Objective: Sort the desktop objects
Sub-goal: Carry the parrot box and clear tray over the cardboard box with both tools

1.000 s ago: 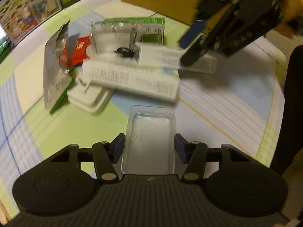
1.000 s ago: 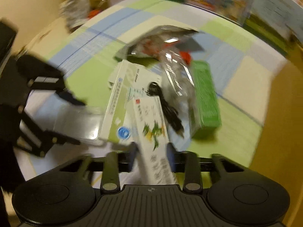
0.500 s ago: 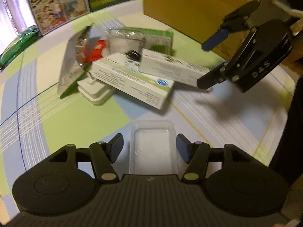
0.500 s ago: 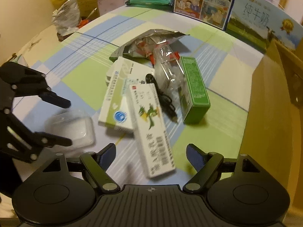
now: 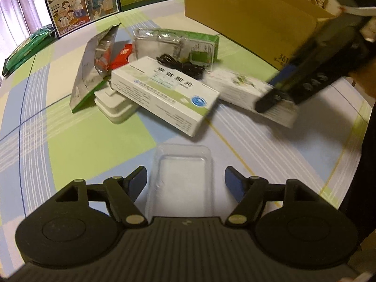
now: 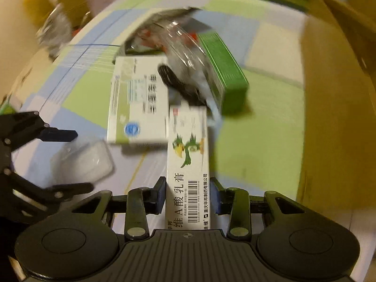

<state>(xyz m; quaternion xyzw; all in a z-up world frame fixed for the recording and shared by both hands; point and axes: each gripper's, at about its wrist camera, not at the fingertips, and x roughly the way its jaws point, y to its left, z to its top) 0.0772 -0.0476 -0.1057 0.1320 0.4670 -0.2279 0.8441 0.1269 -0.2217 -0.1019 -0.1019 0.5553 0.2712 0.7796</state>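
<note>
- On the checked worktop (image 5: 77, 141), far left in the left view, a green packet (image 5: 25, 49) lies near the edge, with a milk carton (image 5: 80, 2) standing behind it.
- Next comes a foil bag (image 5: 94, 68), opened, leaning over a white case (image 5: 115, 105).
- Low in the middle, the left tool (image 5: 185, 183) has its fingers apart, 1 on each side of a clear tray (image 5: 183, 176) that lies flat on the worktop; neither finger touches it.
- Beyond the tray a white pill box (image 5: 164, 94) rests tilted on the case, with a black cable (image 5: 181, 65) at its far end and a clear pack (image 5: 174, 44) lying on a green box (image 5: 199, 42).
- To the right, the right tool (image 6: 188, 195) is clamped on a long cream box (image 6: 188, 164) at its near end; the far end lies by the pill box and the green box.
- Far right stands a cardboard box (image 5: 253, 16), just beyond the pile.
- Both views are blurred around the right tool.
</note>
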